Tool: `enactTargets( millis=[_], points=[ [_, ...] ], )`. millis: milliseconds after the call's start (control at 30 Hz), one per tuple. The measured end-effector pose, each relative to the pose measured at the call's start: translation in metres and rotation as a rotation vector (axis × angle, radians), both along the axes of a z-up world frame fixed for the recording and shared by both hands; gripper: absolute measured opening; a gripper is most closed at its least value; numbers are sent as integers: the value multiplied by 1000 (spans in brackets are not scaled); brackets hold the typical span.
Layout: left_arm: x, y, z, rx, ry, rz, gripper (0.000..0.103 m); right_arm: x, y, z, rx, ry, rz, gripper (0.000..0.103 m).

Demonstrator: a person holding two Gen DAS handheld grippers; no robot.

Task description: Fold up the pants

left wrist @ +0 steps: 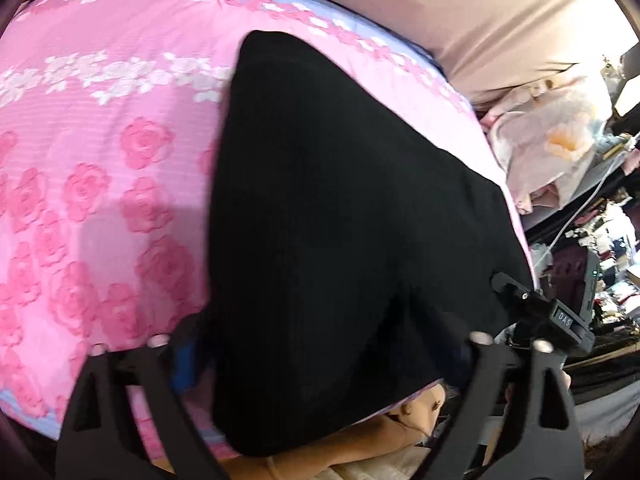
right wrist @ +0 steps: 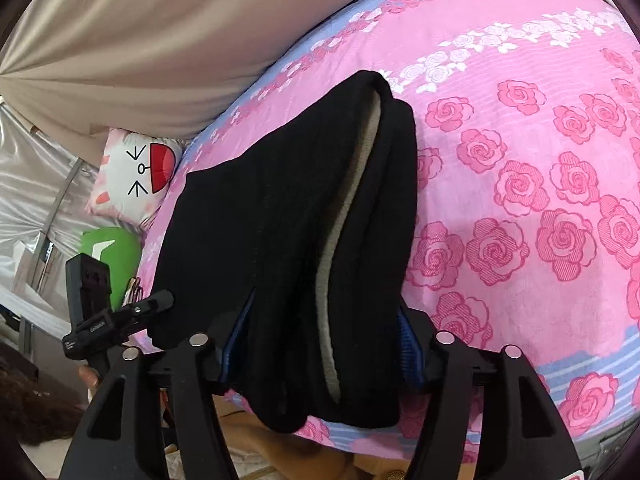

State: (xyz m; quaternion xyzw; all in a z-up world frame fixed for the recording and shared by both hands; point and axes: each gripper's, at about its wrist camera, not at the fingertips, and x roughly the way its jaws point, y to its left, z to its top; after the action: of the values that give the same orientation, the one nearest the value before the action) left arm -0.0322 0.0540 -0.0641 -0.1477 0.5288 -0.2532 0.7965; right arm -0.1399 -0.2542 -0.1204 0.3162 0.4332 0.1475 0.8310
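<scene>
Clearly the black, fleece-lined knit pants [right wrist: 288, 216] lie partly folded on the pink rose-printed bedspread [right wrist: 520, 184], their near edge hanging over the bed's front. The right gripper [right wrist: 320, 344] stands wide, blue pads either side of the cloth, though I cannot tell if it pinches anything. The left gripper [left wrist: 320, 360] is likewise spread, its tips buried under fabric; grip unclear. Judging by this, the next fold wants both edges caught evenly and carried over level, so the grey lining stays hidden.
</scene>
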Motion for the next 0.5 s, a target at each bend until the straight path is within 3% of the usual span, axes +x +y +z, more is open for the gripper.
enactTargets(
  millis=[167,333,367,400,500],
  points=[
    [7,-16,-2,50,-71,0,98,4,9,2,-14,-36,32,83],
    [18,-23,0,30,-80,25,96,15,13,2,-2,-66,21,81],
    [20,-22,1,31,-76,39,85,18,13,2,1,-66,21,74],
    [21,-22,2,35,-70,50,69,19,14,2,-6,-65,16,55],
    [16,-16,12,35,-77,45,50,17,13,6,14,-71,0,43]
  ],
)
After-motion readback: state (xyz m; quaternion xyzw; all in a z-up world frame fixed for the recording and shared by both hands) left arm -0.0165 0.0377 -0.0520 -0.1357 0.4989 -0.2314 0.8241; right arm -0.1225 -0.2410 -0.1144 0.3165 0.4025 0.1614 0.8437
